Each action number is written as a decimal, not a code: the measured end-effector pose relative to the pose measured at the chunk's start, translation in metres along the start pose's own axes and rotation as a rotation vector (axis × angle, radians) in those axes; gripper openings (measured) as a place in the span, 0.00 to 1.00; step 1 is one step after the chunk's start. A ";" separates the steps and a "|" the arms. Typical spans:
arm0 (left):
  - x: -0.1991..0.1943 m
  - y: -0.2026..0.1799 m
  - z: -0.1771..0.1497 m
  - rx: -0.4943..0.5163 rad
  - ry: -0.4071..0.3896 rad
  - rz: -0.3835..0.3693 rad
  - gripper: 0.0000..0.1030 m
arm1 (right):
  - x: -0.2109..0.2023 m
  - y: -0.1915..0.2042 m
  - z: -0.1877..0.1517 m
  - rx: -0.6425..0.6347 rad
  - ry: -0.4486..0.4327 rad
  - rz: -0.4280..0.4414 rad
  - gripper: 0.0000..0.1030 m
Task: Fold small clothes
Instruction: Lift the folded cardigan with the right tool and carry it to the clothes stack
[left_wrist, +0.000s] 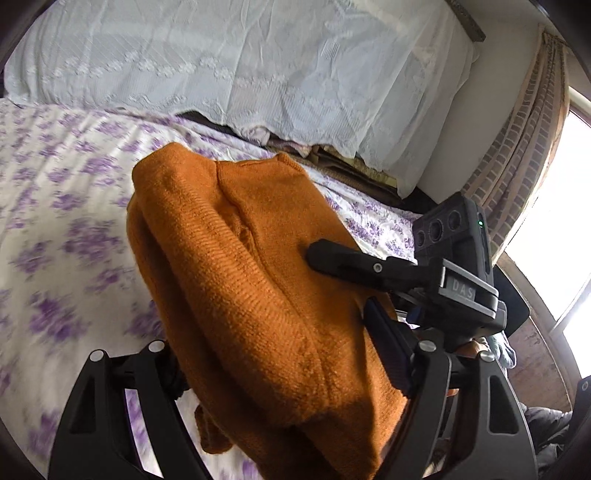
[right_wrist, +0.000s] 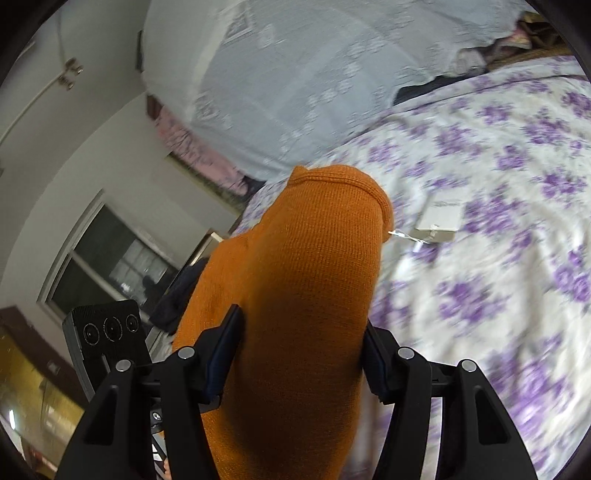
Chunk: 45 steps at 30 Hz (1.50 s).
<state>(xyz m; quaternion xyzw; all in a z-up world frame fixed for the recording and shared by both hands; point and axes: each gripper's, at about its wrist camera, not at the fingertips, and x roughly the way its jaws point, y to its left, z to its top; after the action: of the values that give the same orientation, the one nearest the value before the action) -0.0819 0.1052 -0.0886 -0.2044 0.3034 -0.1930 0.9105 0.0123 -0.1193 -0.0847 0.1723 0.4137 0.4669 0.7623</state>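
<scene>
Here, in the left wrist view, the orange knitted sweater (left_wrist: 258, 280) filled the middle of the picture, bundled in thick folds and lifted above the bed sheet (left_wrist: 66, 229), which was white with purple flowers. The left gripper (left_wrist: 280, 365) had its jaws set fairly wide, and the bulk of the sweater sat between them; the right-hand pad lay against the cloth, while the left-hand finger was mostly hidden behind the knit, so a firm grip on that side could not be told for certain. The right gripper (left_wrist: 332, 258) reached in from the right edge, one black finger lying on top of the sweater. Behind the bed lay a white embroidered cover (left_wrist: 240, 66), and a brick-patterned curtain (left_wrist: 524, 147) hung beside a bright window at the right.

In the right wrist view, the same sweater (right_wrist: 306, 280) rose as a thick roll straight out from between the fingers of the right gripper (right_wrist: 299, 354). Its jaws stood at a middling width, both pads pressed against the sides of the knit, so the garment was held. A small white tag (right_wrist: 439, 218) hung from the sweater by a thin thread, over the flowered sheet (right_wrist: 498, 258). The left gripper's body (right_wrist: 107, 332) showed at the lower left, in front of a dark window (right_wrist: 118, 266).
</scene>
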 end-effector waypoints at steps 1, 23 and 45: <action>-0.010 0.000 -0.003 0.000 -0.011 0.006 0.74 | 0.002 0.007 -0.002 -0.004 0.007 0.010 0.59; -0.169 0.047 -0.004 -0.035 -0.178 0.160 0.74 | 0.086 0.165 -0.006 -0.156 0.159 0.170 0.59; -0.290 0.128 0.092 0.008 -0.352 0.337 0.74 | 0.224 0.303 0.081 -0.259 0.143 0.311 0.59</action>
<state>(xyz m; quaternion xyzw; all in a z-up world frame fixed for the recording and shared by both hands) -0.2099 0.3744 0.0541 -0.1778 0.1689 -0.0006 0.9695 -0.0465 0.2352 0.0549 0.1010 0.3716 0.6394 0.6655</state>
